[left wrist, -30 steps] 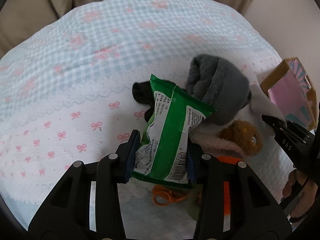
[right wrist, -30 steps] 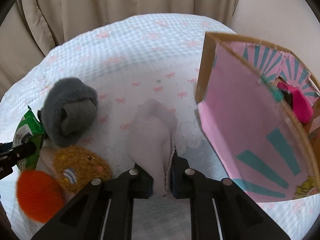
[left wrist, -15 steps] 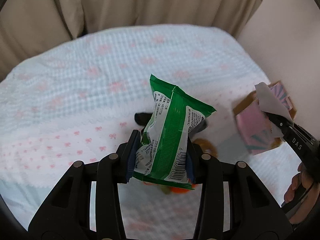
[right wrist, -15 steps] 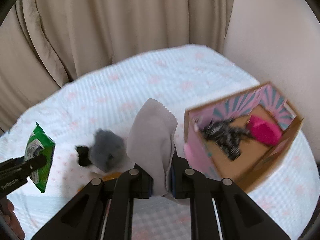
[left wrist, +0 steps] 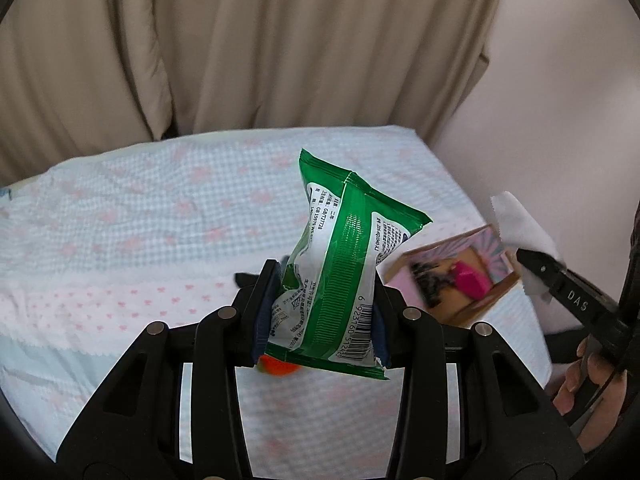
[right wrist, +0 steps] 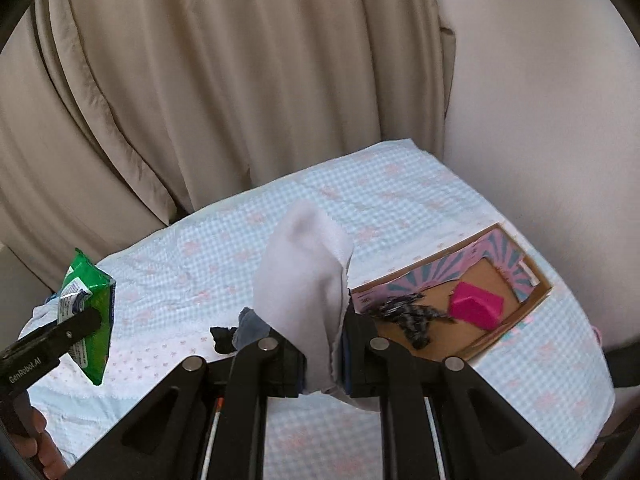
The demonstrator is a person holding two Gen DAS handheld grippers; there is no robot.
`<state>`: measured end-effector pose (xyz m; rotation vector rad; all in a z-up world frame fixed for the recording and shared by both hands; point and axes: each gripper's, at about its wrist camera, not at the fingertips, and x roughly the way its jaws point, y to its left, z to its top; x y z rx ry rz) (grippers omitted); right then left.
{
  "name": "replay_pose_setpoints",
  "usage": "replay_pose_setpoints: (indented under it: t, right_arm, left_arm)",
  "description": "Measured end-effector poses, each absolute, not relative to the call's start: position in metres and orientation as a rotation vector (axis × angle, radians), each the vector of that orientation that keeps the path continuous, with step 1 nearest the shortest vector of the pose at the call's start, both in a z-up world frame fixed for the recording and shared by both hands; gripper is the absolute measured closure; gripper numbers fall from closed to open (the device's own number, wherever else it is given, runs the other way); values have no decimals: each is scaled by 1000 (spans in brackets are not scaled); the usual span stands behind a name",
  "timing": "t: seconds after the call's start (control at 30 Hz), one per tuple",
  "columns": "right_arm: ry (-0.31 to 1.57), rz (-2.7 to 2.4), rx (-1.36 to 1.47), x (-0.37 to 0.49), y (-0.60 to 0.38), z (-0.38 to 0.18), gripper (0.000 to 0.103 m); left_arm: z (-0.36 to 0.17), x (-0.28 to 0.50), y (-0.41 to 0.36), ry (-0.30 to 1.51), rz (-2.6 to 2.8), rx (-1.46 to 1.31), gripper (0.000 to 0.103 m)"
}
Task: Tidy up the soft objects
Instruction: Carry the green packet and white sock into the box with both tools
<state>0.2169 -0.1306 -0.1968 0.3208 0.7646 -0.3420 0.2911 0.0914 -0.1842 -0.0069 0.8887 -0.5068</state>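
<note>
My left gripper (left wrist: pixel 320 312) is shut on a green wet-wipe packet (left wrist: pixel 340 264) and holds it high above the bed; the packet also shows in the right wrist view (right wrist: pixel 90 312). My right gripper (right wrist: pixel 322 348) is shut on a pale grey cloth (right wrist: pixel 304 280), also seen in the left wrist view (left wrist: pixel 520 232). A cardboard box (right wrist: pixel 516 320) with pink lining lies on the bed at the right, holding a magenta item (right wrist: pixel 476 306) and a black-grey fuzzy item (right wrist: pixel 408 314). An orange object (left wrist: pixel 276 366), a grey plush (right wrist: pixel 250 330) and a black cloth (right wrist: pixel 222 338) lie below, mostly hidden.
The bed has a blue-checked cover with pink bows (left wrist: pixel 140 220). Beige curtains (right wrist: pixel 200 80) hang behind it and a pale wall (right wrist: pixel 540 100) stands at the right. The bed edge runs near the box on the right.
Both grippers have risen well above the bed with their loads still held. The bed and box look smaller and farther below; the box's open inside shows.
</note>
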Motion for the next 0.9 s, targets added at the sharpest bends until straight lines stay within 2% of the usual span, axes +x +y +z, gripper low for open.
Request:
replay_pose_setpoints:
  t: [0.17,0.4,0.67,0.9]
  right_arm:
    - [786,-311,323,192,-170,-178,91]
    - [847,-237,287,169,-246,-168,91]
    - [924,-144,222,168,-333,-185,91]
    - [1023,-85,203,191,-385,-224,91]
  left_arm:
    - [-158,258,49,864,-499,-19,66]
    - [-150,221,-28,884,-443,-68,66]
    - [-186,203,-120,950,-362,-139,66]
    - [-229,210,-174,1058,-314,-152,66]
